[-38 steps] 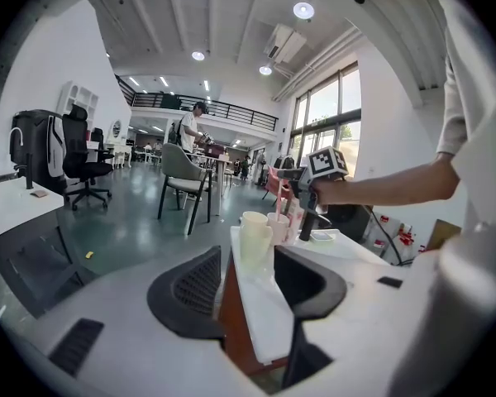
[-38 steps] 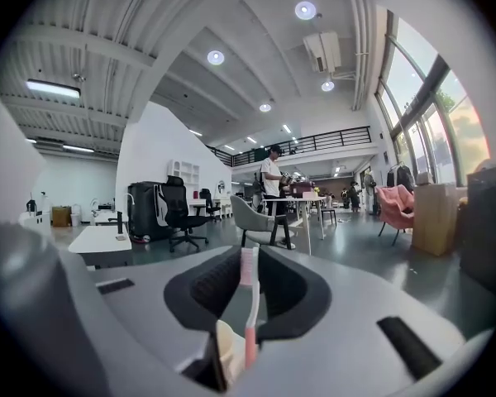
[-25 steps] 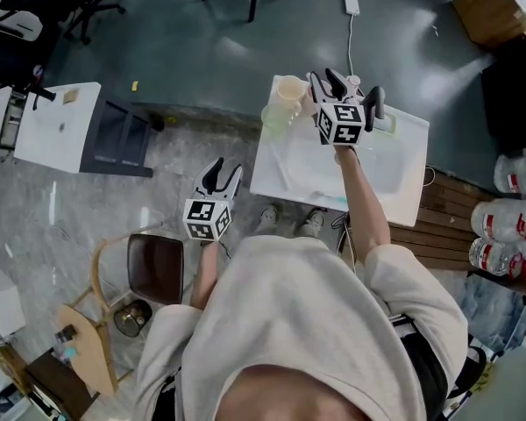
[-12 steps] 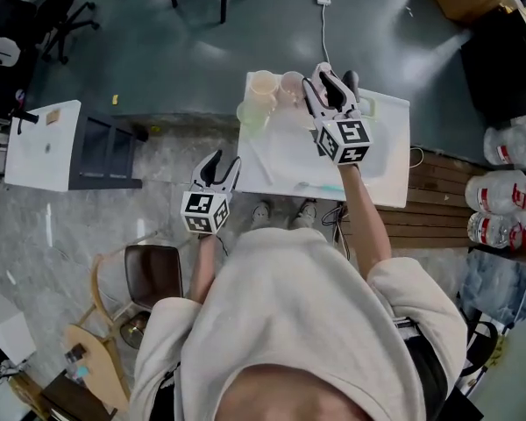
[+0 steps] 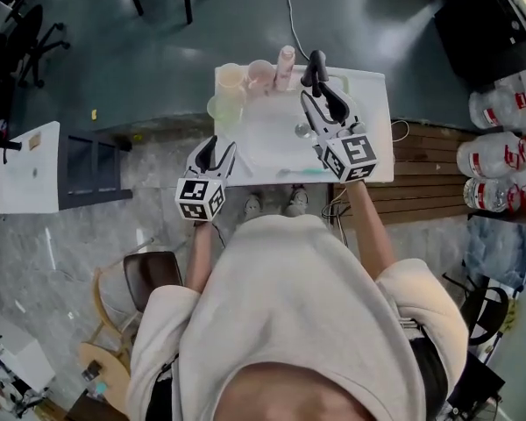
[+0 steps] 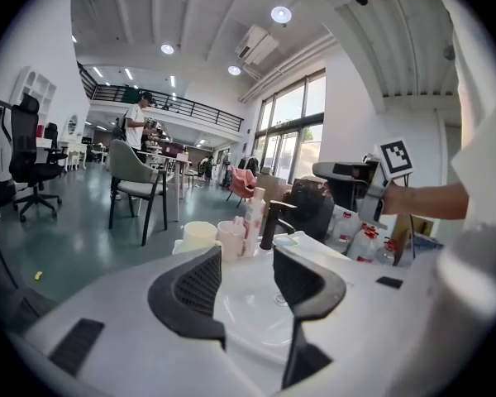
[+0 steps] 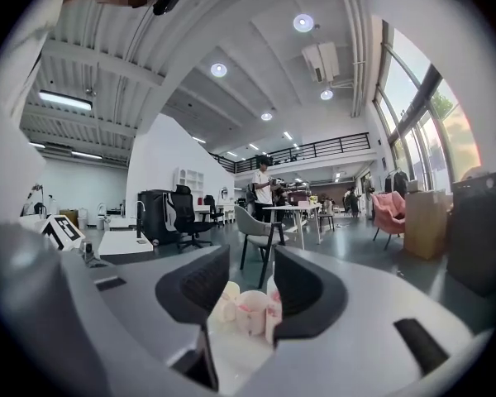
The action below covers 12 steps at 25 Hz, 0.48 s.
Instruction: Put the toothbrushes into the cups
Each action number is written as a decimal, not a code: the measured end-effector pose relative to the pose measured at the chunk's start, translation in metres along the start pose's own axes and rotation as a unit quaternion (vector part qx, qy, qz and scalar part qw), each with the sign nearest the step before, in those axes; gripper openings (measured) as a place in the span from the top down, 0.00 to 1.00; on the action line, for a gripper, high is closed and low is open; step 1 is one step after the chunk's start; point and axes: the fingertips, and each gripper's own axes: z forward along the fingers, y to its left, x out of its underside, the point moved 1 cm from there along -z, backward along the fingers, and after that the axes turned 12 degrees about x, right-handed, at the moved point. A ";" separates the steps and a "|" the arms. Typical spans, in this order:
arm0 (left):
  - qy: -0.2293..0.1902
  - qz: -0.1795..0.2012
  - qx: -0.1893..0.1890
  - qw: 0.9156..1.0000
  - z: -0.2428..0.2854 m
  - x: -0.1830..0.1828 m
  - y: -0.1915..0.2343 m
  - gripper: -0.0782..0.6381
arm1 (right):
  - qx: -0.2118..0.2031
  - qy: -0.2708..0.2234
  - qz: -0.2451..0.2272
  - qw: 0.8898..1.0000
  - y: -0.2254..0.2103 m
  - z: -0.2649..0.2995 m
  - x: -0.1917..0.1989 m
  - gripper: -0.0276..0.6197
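A white sink [image 5: 368, 112] carries a cream cup [image 5: 231, 77], a pink cup [image 5: 260, 73] and a pale green cup [image 5: 219, 109] at its far left corner, beside a pink bottle [image 5: 287, 57] and a dark faucet [image 5: 316, 64]. A teal toothbrush [image 5: 302, 172] lies on the near rim, and a white one [image 5: 243, 159] lies near the left front corner. My left gripper [image 5: 210, 147] hovers open at that corner, holding nothing [image 6: 248, 259]. My right gripper [image 5: 320, 103] is open and empty over the basin, pointing at the cups [image 7: 250, 263]. The cream cup [image 6: 200, 234] and pink cup [image 7: 252, 308] stand beyond the jaws.
Large water bottles [image 5: 495, 160] stand on a wooden platform [image 5: 430, 191] to the right of the sink. A brown chair [image 5: 153, 279] sits at my lower left. A white table [image 5: 31, 169] and a dark step [image 5: 92, 160] are at the left.
My right gripper has drawn back from the cups toward the near side of the basin. My left gripper has come forward to the sink's left front corner.
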 end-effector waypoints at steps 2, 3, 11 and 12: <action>0.002 0.002 0.008 1.000 0.008 -0.002 -0.005 0.62 | 0.001 0.010 0.000 1.000 -0.004 -0.012 0.008 0.72; 0.004 0.004 0.012 1.000 0.011 -0.002 -0.007 0.62 | -0.001 0.017 -0.002 1.000 -0.004 -0.018 0.013 0.72; 0.011 0.013 0.027 0.999 0.028 -0.003 -0.020 0.62 | -0.073 0.102 -0.062 0.990 0.019 -0.043 0.072 0.72; 0.011 0.013 0.026 1.000 0.028 -0.002 -0.021 0.62 | -0.089 0.116 -0.073 0.987 0.025 -0.045 0.081 0.72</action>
